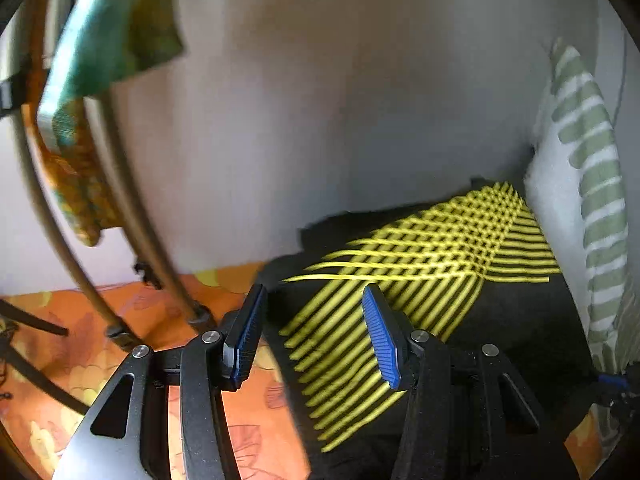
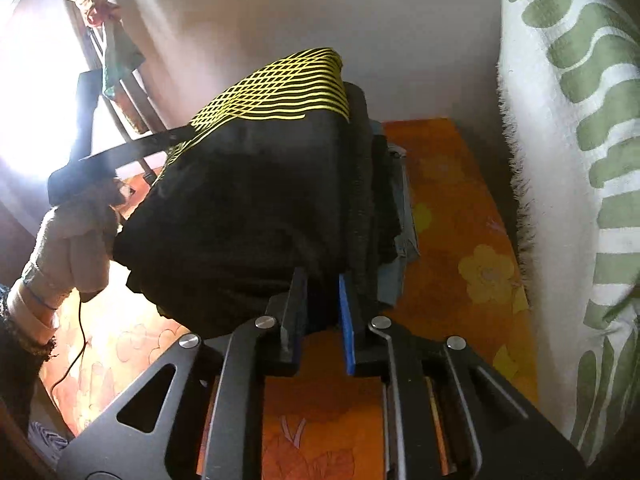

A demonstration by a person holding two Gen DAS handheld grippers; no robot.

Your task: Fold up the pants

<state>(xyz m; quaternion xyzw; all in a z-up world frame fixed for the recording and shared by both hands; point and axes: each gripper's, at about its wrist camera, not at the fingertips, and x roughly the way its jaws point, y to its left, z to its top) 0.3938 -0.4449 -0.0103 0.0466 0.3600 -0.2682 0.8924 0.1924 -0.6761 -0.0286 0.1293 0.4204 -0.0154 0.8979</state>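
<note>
The black pants with yellow stripes point(image 1: 420, 288) lie folded on the orange floral bedsheet point(image 1: 120, 320). My left gripper point(image 1: 316, 340) is open and empty, held just above the pants' near left edge. In the right wrist view the folded pants point(image 2: 248, 208) rest on a pile of other folded clothes point(image 2: 396, 216). My right gripper point(image 2: 320, 312) has its jaws narrowed around the near edge of the black fabric. The left gripper point(image 2: 80, 168) and the gloved hand holding it show at the left.
A white and green patterned pillow point(image 1: 580, 200) point(image 2: 580, 160) stands at the right against the pale wall point(image 1: 320, 100). A metal rack point(image 1: 132, 264) hung with green and orange cloth point(image 1: 100, 48) stands at the left on the bed. A bright window point(image 2: 36, 80) glares at the left.
</note>
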